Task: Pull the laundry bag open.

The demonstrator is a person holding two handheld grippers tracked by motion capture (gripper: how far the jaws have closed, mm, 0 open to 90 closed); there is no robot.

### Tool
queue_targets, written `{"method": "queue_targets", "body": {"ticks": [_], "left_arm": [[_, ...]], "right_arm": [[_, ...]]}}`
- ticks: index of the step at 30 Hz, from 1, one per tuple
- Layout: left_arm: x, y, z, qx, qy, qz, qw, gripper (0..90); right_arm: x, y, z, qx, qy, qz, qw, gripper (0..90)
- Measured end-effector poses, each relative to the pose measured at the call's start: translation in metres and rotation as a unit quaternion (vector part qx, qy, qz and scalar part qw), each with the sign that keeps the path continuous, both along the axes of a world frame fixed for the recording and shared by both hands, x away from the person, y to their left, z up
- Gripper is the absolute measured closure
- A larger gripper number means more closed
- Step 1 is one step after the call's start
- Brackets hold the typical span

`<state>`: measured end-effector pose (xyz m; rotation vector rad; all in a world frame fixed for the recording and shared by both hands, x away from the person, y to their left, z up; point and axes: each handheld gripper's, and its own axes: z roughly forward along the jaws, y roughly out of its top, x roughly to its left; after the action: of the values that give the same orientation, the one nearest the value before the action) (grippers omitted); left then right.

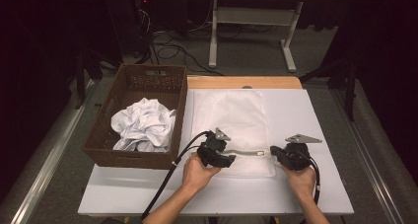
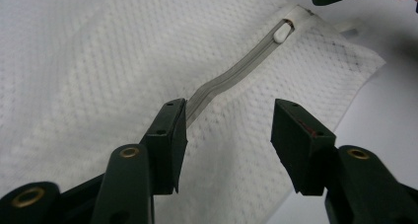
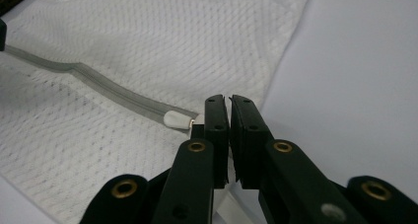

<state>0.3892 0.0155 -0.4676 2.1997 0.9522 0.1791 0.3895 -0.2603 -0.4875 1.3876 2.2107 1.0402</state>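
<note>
Two grippers are being worked on a white mesh laundry bag [image 1: 231,130] that lies flat at the middle of the table [image 1: 305,115], its zipped edge at the 6 o'clock side, nearest the person. A grey zipper [image 2: 231,76] runs along that edge. The left gripper [image 1: 227,160] is seen at the 9 o'clock end of the zipper with its jaws apart; in the left gripper view the zipper tape passes just beside the left-hand jaw, and nothing is pinched between the pads. The right gripper [image 3: 229,135] sits at the 3 o'clock end with its jaws together, and in the right gripper view the white zipper pull [image 3: 176,119] lies right against them at 9 o'clock. Whether the pull's tab is actually clamped cannot be told, since the tips hide it. A brown wicker basket [image 1: 106,140] stands at the table's 9 o'clock side, touching its edge, with crumpled white cloth [image 1: 143,125] inside.

The step in hand is judged to be the opening of the bag's zipper. For the next move, the fabric or tape near the left gripper would need to be pinched and held taut, while the pull is drawn along the zipper toward 9 o'clock without the mesh being bunched up.
</note>
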Motion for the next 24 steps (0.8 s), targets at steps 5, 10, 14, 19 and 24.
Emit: {"method": "queue_targets", "body": {"ticks": [5,10,14,19,24], "left_arm": [[0.005,-0.015,0.0,0.005,-0.002,-0.015,0.9999,49.9],[0.01,-0.034,-0.002,0.006,-0.002,-0.034,0.9994,53.0],[0.015,-0.049,-0.005,0.013,-0.007,-0.048,0.9987,56.7],[0.021,-0.063,-0.017,0.011,0.006,-0.05,0.9987,59.5],[0.027,-0.067,-0.026,0.009,0.004,-0.037,0.9993,63.4]], "right_arm": [[-0.002,-0.006,0.0,-0.006,-0.003,-0.004,1.0,86.9],[-0.001,-0.012,-0.001,-0.001,0.003,-0.008,1.0,89.6],[0.001,-0.009,-0.005,-0.005,0.015,-0.003,0.9999,90.0],[-0.002,-0.002,-0.003,-0.004,0.002,0.011,0.9999,90.0],[-0.001,0.003,-0.008,-0.008,0.013,0.014,0.9998,90.0]]}}
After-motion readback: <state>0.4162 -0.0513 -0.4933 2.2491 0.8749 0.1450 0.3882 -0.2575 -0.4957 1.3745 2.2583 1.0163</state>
